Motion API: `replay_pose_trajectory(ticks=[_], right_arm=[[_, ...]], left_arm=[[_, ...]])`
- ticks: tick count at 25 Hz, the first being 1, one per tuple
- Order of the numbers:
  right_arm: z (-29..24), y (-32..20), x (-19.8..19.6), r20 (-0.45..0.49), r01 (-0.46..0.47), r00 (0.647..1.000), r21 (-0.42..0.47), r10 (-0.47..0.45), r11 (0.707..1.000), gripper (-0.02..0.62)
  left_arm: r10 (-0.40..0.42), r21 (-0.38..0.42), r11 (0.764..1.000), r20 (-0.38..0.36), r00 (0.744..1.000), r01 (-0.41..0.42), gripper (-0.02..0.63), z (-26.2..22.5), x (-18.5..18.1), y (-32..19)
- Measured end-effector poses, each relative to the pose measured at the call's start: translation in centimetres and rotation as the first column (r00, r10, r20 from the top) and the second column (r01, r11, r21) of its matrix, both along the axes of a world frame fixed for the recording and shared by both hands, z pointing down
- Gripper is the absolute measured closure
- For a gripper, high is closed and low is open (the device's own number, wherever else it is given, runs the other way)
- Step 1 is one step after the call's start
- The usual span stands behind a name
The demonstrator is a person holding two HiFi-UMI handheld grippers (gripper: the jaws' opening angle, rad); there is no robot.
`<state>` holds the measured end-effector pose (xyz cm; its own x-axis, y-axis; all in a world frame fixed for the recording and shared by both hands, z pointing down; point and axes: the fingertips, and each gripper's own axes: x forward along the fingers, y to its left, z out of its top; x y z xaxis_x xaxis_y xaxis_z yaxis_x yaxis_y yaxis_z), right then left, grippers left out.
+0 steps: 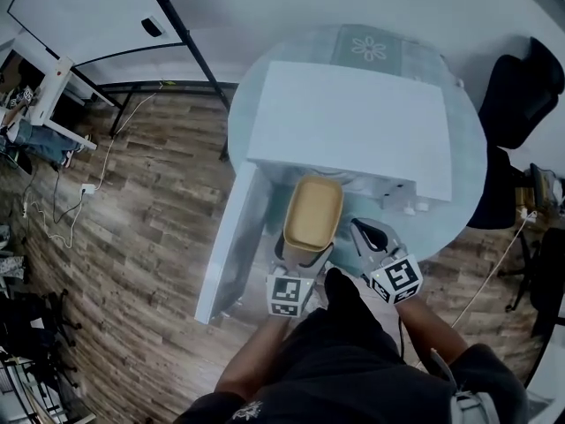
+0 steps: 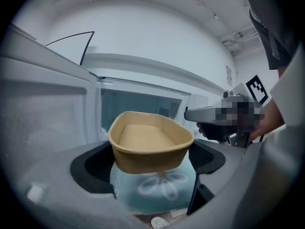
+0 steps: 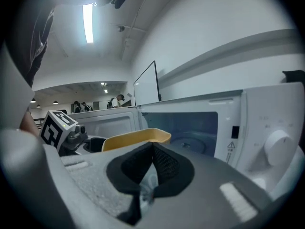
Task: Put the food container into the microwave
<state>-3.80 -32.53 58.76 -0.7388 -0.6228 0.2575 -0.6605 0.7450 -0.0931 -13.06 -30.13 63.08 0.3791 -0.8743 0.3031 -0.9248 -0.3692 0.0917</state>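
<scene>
A tan, empty food container (image 1: 312, 212) hangs in front of the open white microwave (image 1: 353, 122), its far end at the mouth of the cavity. My left gripper (image 1: 303, 253) is shut on its near end. In the left gripper view the container (image 2: 150, 144) sits between the two dark jaws, with the microwave cavity (image 2: 138, 106) straight behind it. My right gripper (image 1: 362, 230) hovers just right of the container, shut and holding nothing. In the right gripper view its pads (image 3: 162, 163) meet, and the container (image 3: 138, 138) shows beyond them to the left, before the cavity (image 3: 190, 128).
The microwave door (image 1: 231, 241) stands swung open to the left, beside the left gripper. The control panel with a knob (image 3: 277, 147) is on the right. The microwave rests on a round glass table (image 1: 463, 193) with a teal flowered mat (image 2: 159, 187). A black chair (image 1: 521, 91) stands at right.
</scene>
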Motion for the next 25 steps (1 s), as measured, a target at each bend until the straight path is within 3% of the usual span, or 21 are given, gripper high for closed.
replay_pose_trajectory(ticks=[10, 25], right_arm=[[3.3, -3.2, -0.5, 0.029, 0.001, 1.0, -0.069, 0.001, 0.998, 0.594], [7.9, -7.0, 0.4, 0.047, -0.015, 0.999, -0.153, 0.022, 0.988, 0.594]], left_arm=[[0.007, -0.026, 1.0, 0.037, 0.999, -0.006, 0.109, 3.0, -0.1, -4.2], [-0.036, -0.037, 0.999, 0.0, 0.999, 0.036, 0.109, 4.7, 0.4, -11.9]])
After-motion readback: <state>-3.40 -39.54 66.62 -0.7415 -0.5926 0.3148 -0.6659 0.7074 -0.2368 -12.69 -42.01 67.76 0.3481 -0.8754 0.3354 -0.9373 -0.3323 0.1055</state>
